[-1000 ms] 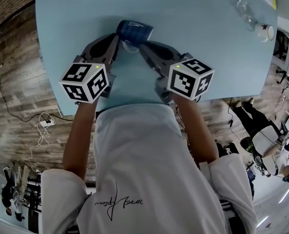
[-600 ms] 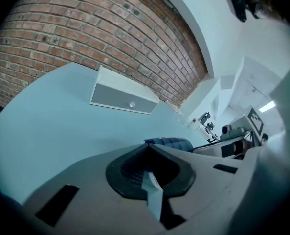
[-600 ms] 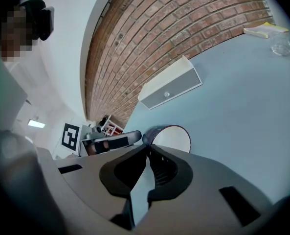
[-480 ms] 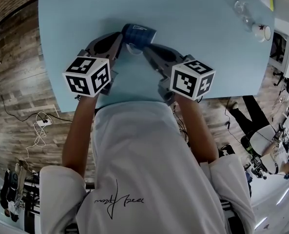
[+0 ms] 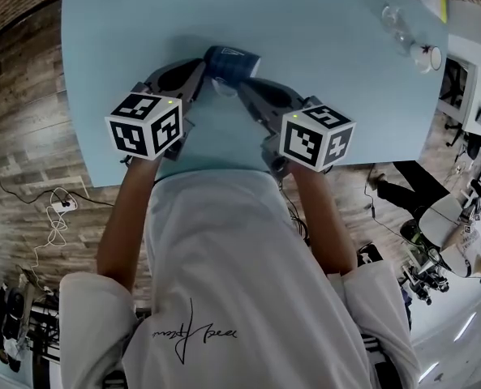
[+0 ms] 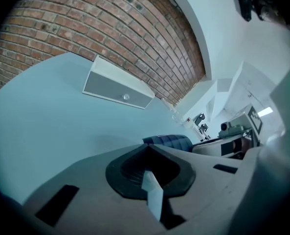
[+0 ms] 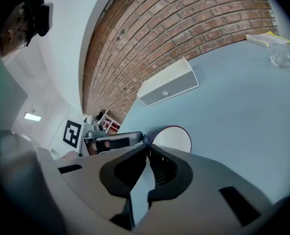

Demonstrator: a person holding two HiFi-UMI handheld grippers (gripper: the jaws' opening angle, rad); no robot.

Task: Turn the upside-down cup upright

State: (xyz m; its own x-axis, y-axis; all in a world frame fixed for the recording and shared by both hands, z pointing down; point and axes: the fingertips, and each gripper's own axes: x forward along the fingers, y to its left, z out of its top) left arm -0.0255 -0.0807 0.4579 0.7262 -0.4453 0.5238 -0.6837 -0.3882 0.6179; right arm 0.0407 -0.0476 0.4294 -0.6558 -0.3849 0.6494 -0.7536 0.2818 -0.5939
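Half done, we judge: cup (image 5: 232, 61) lies sideways by the counter's (image 5: 362, 112) near edge; left gripper (image 6: 147, 147) and right gripper (image 7: 148, 152) fingers closed together.

Bright, even indoor light covers the smooth pale-blue surface (image 5: 321, 71), with no hard glare on it. A faint soft shadow lies on it just ahead of the left tongs (image 6: 147, 147). Every view bows strongly at its edges, and both gripper views darken in the corners. The grey bodies of the right tongs (image 7: 148, 151) blur near the lens. A small white ceiling lamp (image 7: 32, 116) glows far to their left.
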